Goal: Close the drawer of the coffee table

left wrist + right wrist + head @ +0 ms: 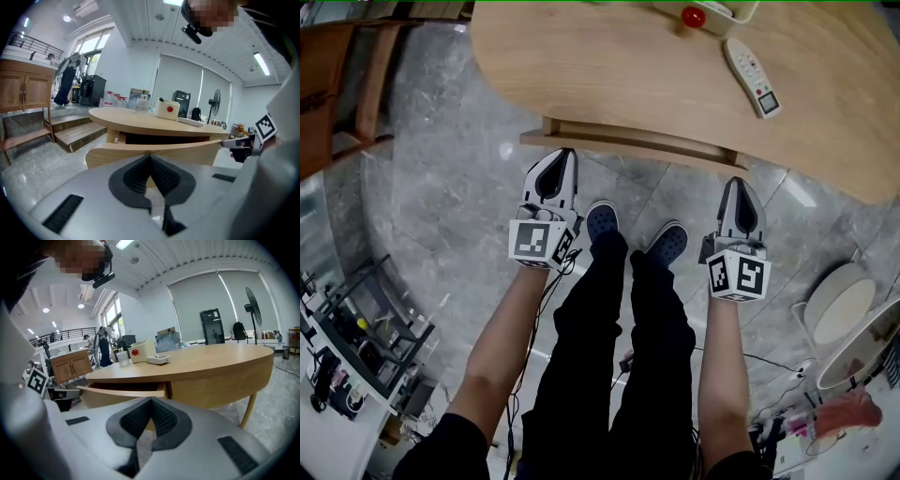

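The drawer [628, 142] is jutting out beneath the coffee table [609, 66], its front facing the person. The left gripper [560, 167] and right gripper [739, 195] are hovering near it, apparently not touching, jaws pressed together on nothing. Pushing evenly with both tips should be avoiding skew.

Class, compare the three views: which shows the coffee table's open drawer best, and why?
The left gripper view: the drawer faces the camera, showing its front's full width and the dark gap behind. The head view shows only its top edge jutting from under the table. The right gripper view shows one end, obliquely.
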A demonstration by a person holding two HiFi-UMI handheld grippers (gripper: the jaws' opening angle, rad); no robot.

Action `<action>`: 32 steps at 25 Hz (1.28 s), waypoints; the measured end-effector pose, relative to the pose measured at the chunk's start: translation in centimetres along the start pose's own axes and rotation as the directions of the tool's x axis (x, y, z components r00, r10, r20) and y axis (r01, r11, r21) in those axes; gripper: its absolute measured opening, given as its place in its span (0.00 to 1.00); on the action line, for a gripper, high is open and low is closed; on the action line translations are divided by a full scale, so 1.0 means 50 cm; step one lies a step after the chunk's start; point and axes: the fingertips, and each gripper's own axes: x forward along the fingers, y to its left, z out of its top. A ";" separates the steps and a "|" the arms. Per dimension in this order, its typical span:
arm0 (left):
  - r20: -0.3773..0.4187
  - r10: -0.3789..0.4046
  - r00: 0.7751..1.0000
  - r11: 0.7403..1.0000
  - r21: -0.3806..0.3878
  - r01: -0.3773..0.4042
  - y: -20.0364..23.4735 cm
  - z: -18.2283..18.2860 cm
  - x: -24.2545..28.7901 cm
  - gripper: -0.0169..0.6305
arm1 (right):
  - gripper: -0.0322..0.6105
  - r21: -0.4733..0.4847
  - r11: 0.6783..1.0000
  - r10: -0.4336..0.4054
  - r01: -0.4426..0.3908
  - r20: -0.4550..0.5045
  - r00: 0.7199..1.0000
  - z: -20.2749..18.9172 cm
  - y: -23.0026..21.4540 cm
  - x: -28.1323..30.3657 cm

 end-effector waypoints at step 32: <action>0.014 0.008 1.000 1.000 0.021 -0.009 0.018 0.032 0.060 0.06 | 0.09 0.009 0.999 0.039 -0.039 0.020 0.999 0.032 -0.016 0.061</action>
